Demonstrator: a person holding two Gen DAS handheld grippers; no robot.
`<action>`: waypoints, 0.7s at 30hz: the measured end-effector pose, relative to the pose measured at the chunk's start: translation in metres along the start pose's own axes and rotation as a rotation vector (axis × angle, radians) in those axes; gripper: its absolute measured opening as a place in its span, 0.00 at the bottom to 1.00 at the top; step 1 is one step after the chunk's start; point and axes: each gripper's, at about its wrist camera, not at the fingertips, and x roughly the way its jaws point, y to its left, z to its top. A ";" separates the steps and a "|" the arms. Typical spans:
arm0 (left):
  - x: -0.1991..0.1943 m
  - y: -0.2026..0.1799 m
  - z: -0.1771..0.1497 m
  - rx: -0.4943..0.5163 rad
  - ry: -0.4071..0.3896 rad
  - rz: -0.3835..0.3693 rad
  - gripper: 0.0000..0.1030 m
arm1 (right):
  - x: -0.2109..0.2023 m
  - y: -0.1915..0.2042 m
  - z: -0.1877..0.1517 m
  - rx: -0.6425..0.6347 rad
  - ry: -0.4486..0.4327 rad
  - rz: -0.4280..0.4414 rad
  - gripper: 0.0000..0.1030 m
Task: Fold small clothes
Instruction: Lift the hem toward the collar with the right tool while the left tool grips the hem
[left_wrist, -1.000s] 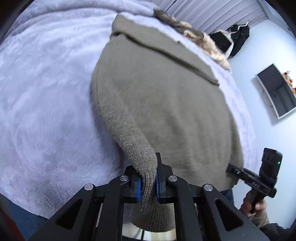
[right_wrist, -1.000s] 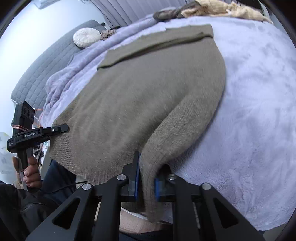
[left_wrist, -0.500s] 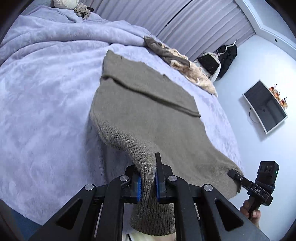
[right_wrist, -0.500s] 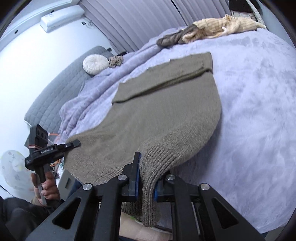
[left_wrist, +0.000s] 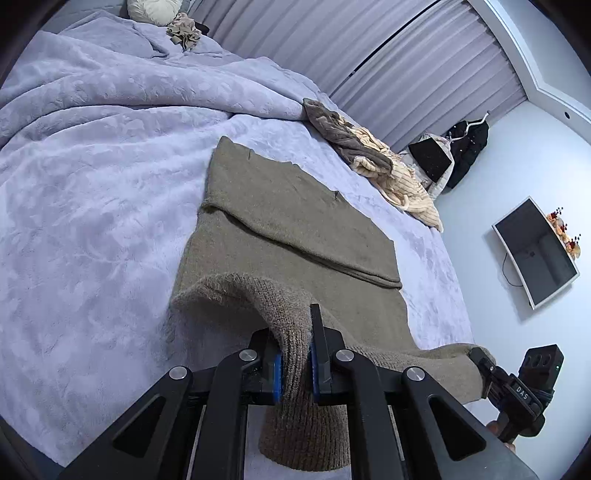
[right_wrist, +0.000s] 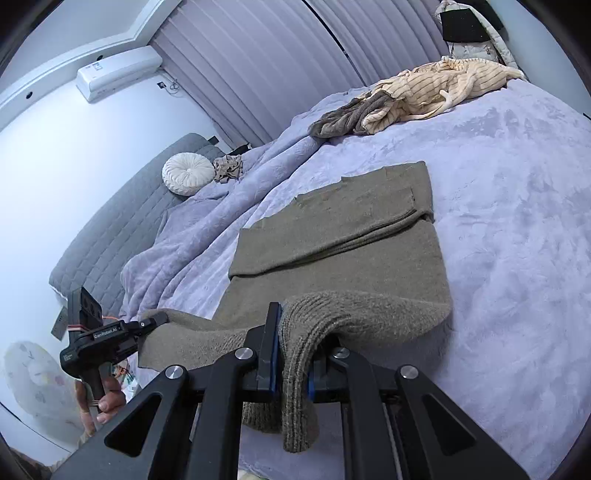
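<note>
a lilac fleece blanket (left_wrist: 92, 206) is covering the whole bed, bunching into folds toward the head end, where a grey quilted headboard (right_wrist: 110, 229) is standing. an olive-brown knit sweater (left_wrist: 295, 236) is lying flat on the middle of the blanket, its far part already folded over into a band across the top, and its near hem is being held up off the bed near the foot edge. the lifted hem is sagging in a shallow curve between the two tools.

a heap of unfolded clothes, cream ribbed (right_wrist: 436, 92) and grey-brown (right_wrist: 343, 118), is sitting near the far side edge of the bed, well apart from the sweater. a round white cushion (right_wrist: 188, 173) is resting against the headboard, with a small crumpled beige cloth (right_wrist: 229, 166) just beside it.

the left gripper (left_wrist: 297, 365) is clamping one ribbed hem corner between its blue pads, the knit hanging down below the jaws. the right gripper (right_wrist: 291, 369) is pinching the other hem corner the same way, a fold of ribbing bulging over its fingers. in the left wrist view the right gripper is showing at the lower right with the hem running into its tip.

on the wall a flat screen (left_wrist: 535, 251) is hanging, and an air conditioner (right_wrist: 118, 70) is sitting high beside the curtains (right_wrist: 277, 66).
</note>
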 end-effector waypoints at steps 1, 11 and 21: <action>0.001 -0.002 0.003 0.003 -0.003 0.007 0.12 | 0.001 0.000 0.006 0.009 -0.004 -0.001 0.11; 0.022 -0.015 0.041 0.017 -0.008 0.051 0.12 | 0.022 0.000 0.050 0.061 0.000 -0.024 0.11; 0.056 -0.022 0.074 0.041 0.012 0.103 0.12 | 0.058 -0.007 0.085 0.067 0.025 -0.102 0.11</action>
